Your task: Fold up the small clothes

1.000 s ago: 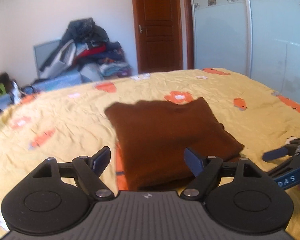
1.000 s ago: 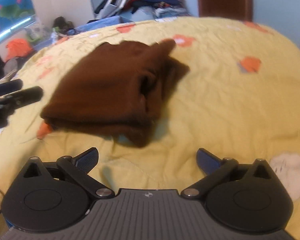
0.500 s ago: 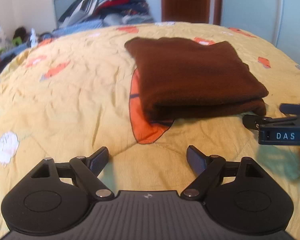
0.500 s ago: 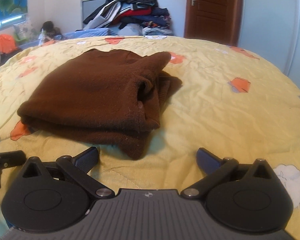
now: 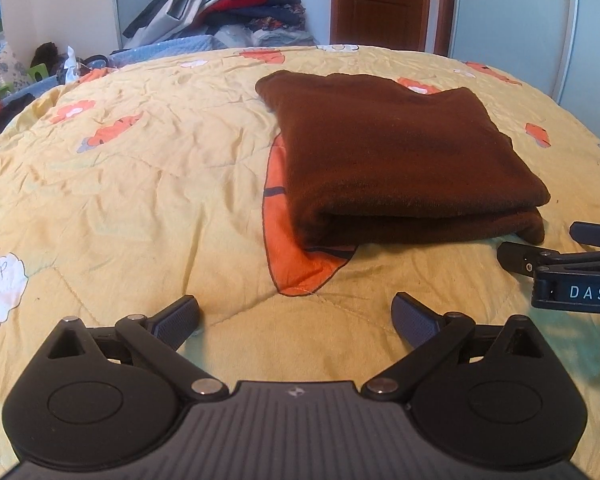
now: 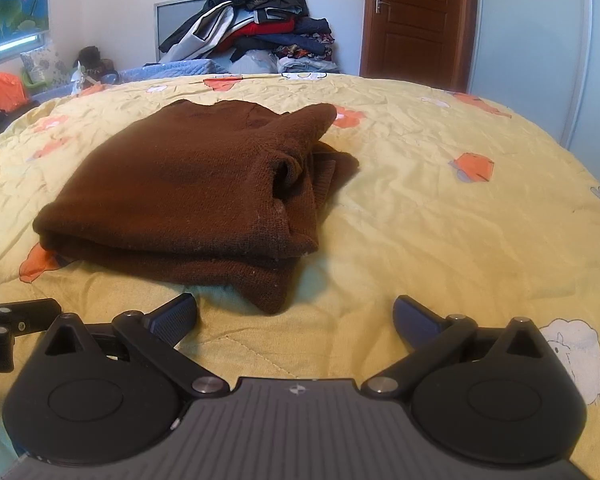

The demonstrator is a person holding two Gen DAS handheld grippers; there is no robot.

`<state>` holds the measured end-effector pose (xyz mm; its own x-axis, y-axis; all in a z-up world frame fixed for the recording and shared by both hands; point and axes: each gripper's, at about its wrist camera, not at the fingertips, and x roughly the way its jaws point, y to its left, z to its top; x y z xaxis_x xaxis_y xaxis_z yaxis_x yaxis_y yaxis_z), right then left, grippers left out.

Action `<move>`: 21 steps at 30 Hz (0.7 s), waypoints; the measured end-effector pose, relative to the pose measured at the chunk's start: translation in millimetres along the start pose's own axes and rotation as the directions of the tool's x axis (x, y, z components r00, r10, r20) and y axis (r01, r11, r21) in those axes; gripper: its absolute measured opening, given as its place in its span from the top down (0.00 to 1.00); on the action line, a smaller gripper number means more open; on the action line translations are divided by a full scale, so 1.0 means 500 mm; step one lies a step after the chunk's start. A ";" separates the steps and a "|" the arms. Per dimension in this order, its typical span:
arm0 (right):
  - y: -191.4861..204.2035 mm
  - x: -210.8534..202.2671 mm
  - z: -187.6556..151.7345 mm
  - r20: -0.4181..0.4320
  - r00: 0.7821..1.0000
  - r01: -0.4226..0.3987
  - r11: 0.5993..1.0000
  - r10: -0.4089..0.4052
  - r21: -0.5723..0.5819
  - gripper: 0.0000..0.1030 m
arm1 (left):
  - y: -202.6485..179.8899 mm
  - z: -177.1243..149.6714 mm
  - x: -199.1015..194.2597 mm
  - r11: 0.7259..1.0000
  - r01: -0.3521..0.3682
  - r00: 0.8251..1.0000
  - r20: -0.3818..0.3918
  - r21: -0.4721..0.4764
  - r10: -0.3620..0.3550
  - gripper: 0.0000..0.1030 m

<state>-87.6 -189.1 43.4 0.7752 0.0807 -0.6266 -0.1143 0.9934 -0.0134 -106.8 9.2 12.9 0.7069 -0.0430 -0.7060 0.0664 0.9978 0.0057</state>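
A brown knitted garment (image 5: 396,160) lies folded in a thick stack on the yellow bedspread (image 5: 140,184). It also shows in the right wrist view (image 6: 196,196), with a loose sleeve end bunched on its right side. My left gripper (image 5: 296,316) is open and empty, low over the bedspread just short of the garment's near left corner. My right gripper (image 6: 296,316) is open and empty, just short of the garment's near right corner. The right gripper also shows at the right edge of the left wrist view (image 5: 540,248). The left gripper's fingers (image 6: 20,312) show at the left edge of the right wrist view.
A heap of unfolded clothes (image 6: 252,28) is piled beyond the far edge of the bed. A brown wooden door (image 6: 412,20) and a pale sliding wardrobe (image 6: 540,48) stand behind. Clutter (image 6: 4,92) sits by the window at far left.
Both grippers have pulled back from the folded garment and dropped lower toward the bedspread. The garment has stayed in place. Both jaws stayed open.
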 end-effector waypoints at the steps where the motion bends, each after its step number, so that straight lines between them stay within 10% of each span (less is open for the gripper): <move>1: 0.000 0.000 0.000 0.000 1.000 0.000 1.000 0.000 0.000 0.00 | 0.000 0.000 0.000 1.000 0.000 1.000 0.002 0.001 0.000 0.00; 21: 0.000 0.000 0.000 0.000 1.000 0.000 1.000 0.000 0.000 0.00 | 0.000 0.001 0.005 1.000 0.016 0.999 0.034 0.011 -0.016 0.00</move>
<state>-87.6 -189.2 43.4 0.7752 0.0806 -0.6265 -0.1142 0.9934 -0.0134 -104.6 9.1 11.5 0.7296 -0.0607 -0.6812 0.0855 0.9963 0.0028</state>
